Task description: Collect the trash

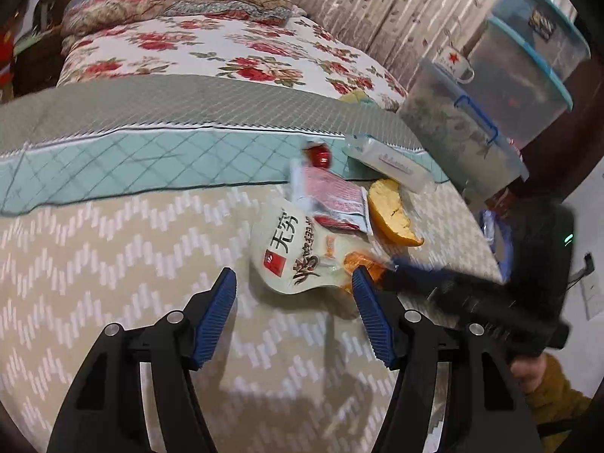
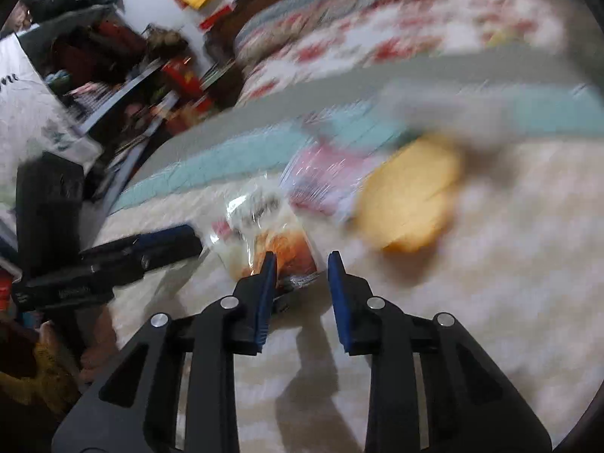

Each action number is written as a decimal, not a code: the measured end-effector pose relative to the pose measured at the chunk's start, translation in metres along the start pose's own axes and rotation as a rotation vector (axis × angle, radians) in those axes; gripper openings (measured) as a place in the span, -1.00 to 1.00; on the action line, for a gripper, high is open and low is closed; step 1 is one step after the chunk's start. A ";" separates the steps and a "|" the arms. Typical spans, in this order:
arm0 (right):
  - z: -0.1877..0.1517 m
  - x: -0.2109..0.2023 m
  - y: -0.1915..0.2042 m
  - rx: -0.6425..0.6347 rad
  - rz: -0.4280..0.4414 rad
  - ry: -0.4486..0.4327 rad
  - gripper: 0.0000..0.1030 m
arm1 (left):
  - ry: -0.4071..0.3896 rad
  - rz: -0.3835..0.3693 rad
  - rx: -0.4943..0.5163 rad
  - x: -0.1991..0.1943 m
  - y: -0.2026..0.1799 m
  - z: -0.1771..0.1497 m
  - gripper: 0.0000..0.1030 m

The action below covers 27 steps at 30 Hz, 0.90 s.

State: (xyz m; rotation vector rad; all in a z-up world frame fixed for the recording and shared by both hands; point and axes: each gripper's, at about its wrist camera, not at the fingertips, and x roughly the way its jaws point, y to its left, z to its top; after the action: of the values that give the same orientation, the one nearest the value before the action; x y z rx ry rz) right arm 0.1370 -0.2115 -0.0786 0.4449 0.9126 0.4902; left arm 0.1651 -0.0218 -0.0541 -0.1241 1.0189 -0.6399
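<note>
Orange peel [image 1: 392, 215] and red wrappers [image 1: 332, 192] crowd the snack bag [image 1: 298, 253]; both hand-held grippers gape, empty.

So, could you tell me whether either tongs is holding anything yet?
Neither: left tongs and right tongs both gape over the snack wrapper, pads not pressing it.

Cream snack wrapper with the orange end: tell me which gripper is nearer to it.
Right. The right gripper has its fingertips at the snack wrapper, around its orange end. The left gripper sits just short of the wrapper's near edge, open, nothing between its fingers.
</note>
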 end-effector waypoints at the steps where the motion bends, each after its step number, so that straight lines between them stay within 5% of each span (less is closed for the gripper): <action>1: -0.004 0.008 0.007 -0.014 0.046 0.036 -0.40 | -0.009 0.010 -0.015 -0.006 0.006 -0.002 0.21; 4: -0.013 0.019 0.033 -0.089 0.123 0.079 -0.38 | -0.024 0.020 -0.043 -0.019 0.019 -0.006 0.22; 8: -0.011 0.007 0.034 -0.104 0.059 0.016 -0.37 | -0.013 0.005 -0.086 -0.025 0.030 -0.010 0.22; 14: -0.018 0.002 0.036 -0.133 0.080 0.030 -0.36 | -0.029 0.005 -0.137 -0.035 0.042 -0.018 0.22; 17: -0.028 0.019 0.048 -0.213 0.009 0.078 -0.38 | -0.034 0.007 -0.162 -0.043 0.049 -0.022 0.22; 20: -0.032 0.016 0.049 -0.244 -0.014 0.037 -0.40 | -0.044 0.032 -0.167 -0.055 0.055 -0.025 0.22; 27: -0.038 0.013 0.044 -0.225 0.004 0.009 -0.42 | 0.005 -0.106 -0.178 -0.048 0.042 -0.032 0.22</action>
State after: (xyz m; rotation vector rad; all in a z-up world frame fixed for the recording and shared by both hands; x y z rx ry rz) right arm 0.1031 -0.1633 -0.0826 0.2404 0.8540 0.5915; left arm 0.1399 0.0449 -0.0511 -0.3351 1.0783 -0.6450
